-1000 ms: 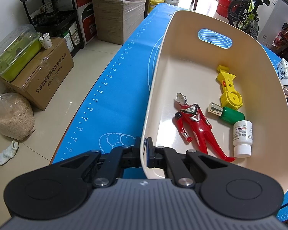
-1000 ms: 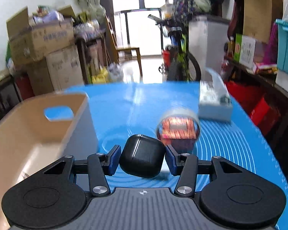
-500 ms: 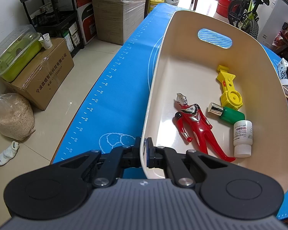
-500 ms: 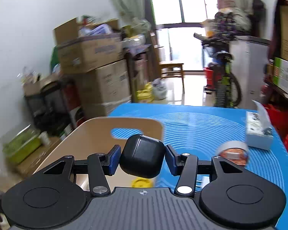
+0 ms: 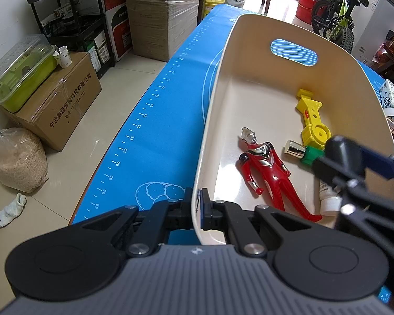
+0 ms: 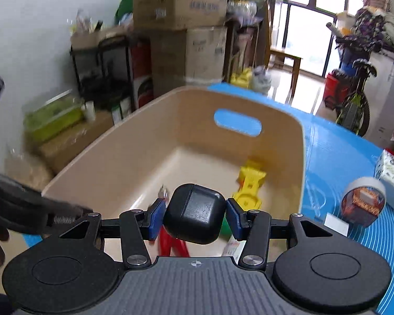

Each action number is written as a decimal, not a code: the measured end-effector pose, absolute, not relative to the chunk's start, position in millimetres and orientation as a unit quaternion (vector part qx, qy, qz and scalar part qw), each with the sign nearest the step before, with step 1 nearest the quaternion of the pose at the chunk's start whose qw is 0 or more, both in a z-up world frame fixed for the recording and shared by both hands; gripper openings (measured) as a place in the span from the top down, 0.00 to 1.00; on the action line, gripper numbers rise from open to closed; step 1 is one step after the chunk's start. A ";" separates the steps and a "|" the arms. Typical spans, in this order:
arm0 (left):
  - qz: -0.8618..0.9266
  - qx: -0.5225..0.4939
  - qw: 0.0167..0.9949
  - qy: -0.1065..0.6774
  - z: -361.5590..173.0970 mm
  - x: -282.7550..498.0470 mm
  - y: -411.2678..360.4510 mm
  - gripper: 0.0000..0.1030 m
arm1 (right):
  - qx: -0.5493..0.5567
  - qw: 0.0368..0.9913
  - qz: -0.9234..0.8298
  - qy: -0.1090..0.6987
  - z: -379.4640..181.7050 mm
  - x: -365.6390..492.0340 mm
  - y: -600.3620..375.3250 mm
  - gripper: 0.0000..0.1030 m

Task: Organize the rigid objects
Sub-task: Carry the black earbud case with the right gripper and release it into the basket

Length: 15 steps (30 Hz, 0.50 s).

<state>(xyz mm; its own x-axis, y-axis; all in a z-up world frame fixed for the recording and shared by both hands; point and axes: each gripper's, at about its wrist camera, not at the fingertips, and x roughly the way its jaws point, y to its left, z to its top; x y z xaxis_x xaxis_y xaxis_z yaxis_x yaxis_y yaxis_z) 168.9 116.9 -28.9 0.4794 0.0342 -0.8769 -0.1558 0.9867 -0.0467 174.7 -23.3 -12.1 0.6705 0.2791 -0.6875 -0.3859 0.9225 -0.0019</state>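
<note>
A cream bin (image 5: 223, 78) (image 6: 149, 144) stands on the blue mat. Inside it lie a red hero figure (image 5: 268, 168), a yellow toy (image 5: 312, 120) (image 6: 249, 183), a green bottle with a silver cap (image 5: 299, 152) and a white pill bottle (image 5: 328, 197). My left gripper (image 5: 196, 210) is shut on the bin's near rim. My right gripper (image 6: 194, 215) is shut on a black earbud case (image 6: 194, 214) and holds it above the bin's near end; it also shows in the left wrist view (image 5: 354, 168).
A tape roll (image 6: 363, 200) and a tissue pack (image 6: 388, 173) lie on the blue mat (image 5: 149, 136) right of the bin. Boxes (image 5: 57, 99), shelving and a grain bag (image 5: 15, 160) sit on the floor beyond the table's left edge.
My right gripper has swung left with the black case, from over the mat by the tape roll to over the bin. The left gripper and bin have stayed still.
</note>
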 end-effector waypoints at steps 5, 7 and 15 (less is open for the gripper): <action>0.055 -0.059 0.858 0.507 -28.9 169.1 116.6 0.94 | -0.100 0.899 0.179 0.386 -24.0 174.8 -16.4 0.46; 0.054 -0.061 0.858 0.507 -29.1 169.4 117.3 0.94 | -0.104 0.897 0.180 0.389 -26.7 174.1 -13.7 0.42; 0.055 -0.060 0.858 0.508 -29.6 170.7 117.7 0.94 | -0.084 0.912 0.181 0.358 -11.1 171.5 -26.0 0.25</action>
